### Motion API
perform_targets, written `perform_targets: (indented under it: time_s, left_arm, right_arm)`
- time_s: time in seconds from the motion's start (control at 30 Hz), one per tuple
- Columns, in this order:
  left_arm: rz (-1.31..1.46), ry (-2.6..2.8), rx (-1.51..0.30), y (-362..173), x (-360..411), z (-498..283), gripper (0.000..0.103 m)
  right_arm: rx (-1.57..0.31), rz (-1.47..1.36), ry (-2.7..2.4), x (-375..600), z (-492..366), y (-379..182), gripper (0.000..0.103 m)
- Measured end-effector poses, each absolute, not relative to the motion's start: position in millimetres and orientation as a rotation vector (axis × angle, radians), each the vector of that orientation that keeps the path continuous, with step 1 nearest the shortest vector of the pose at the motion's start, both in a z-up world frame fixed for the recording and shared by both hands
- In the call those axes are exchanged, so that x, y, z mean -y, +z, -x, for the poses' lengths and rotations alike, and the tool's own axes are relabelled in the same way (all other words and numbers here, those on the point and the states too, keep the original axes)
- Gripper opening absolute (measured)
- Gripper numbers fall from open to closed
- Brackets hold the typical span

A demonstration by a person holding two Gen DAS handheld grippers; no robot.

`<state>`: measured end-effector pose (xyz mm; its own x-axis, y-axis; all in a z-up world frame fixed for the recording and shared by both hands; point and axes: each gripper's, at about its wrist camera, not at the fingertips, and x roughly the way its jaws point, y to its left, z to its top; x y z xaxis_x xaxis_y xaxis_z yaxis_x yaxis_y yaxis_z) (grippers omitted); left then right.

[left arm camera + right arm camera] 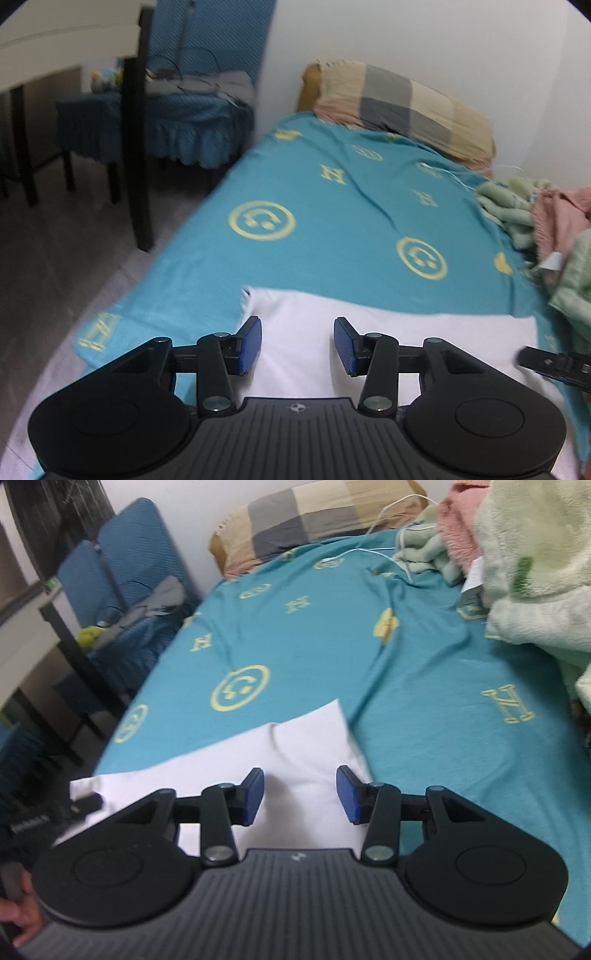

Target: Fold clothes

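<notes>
A white garment (388,339) lies folded flat on the near part of the bed, over the teal sheet (332,229). My left gripper (297,345) hovers open above its left part, blue pads apart with nothing between them. In the right wrist view the same white garment (295,753) shows its far right corner, and my right gripper (300,798) stands open over it, holding nothing. The tip of the right gripper (554,363) shows at the right edge of the left wrist view. The left gripper (55,812) appears at the left edge of the right wrist view.
A checked pillow (402,107) lies at the head of the bed. Green and pink blankets (524,557) are heaped along the bed's right side, with a white cable (384,550) beside them. Left of the bed stand blue-covered chairs (184,122), a dark table leg (138,155) and grey floor.
</notes>
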<state>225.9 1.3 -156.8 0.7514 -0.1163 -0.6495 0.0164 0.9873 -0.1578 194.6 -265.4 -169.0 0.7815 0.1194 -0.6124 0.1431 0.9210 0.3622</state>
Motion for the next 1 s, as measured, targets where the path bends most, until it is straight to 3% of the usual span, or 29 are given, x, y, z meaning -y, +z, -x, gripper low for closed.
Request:
perform_targets:
  time_s: [0.1, 0.23, 0.47, 1.0]
  left_arm:
    - [0.079, -0.039, -0.693, -152, 1, -227, 0.057]
    - [0.03, -0.04, -0.814, -167, 4, -236, 0.055]
    - [0.015, -0.051, -0.789, -158, 7, -224, 0.056]
    - [0.004, -0.177, -0.773, -105, 25, -103, 0.061]
  right_arm:
    - [-0.679, -0.351, -0.053, 265, -196, -173, 0.048]
    - [-0.717, -0.3, -0.033, 254, -201, -178, 0.047]
    - [-0.764, -0.271, -0.027, 247, -202, -183, 0.047]
    - [-0.771, -0.221, 0.04, 215, -117, -135, 0.047]
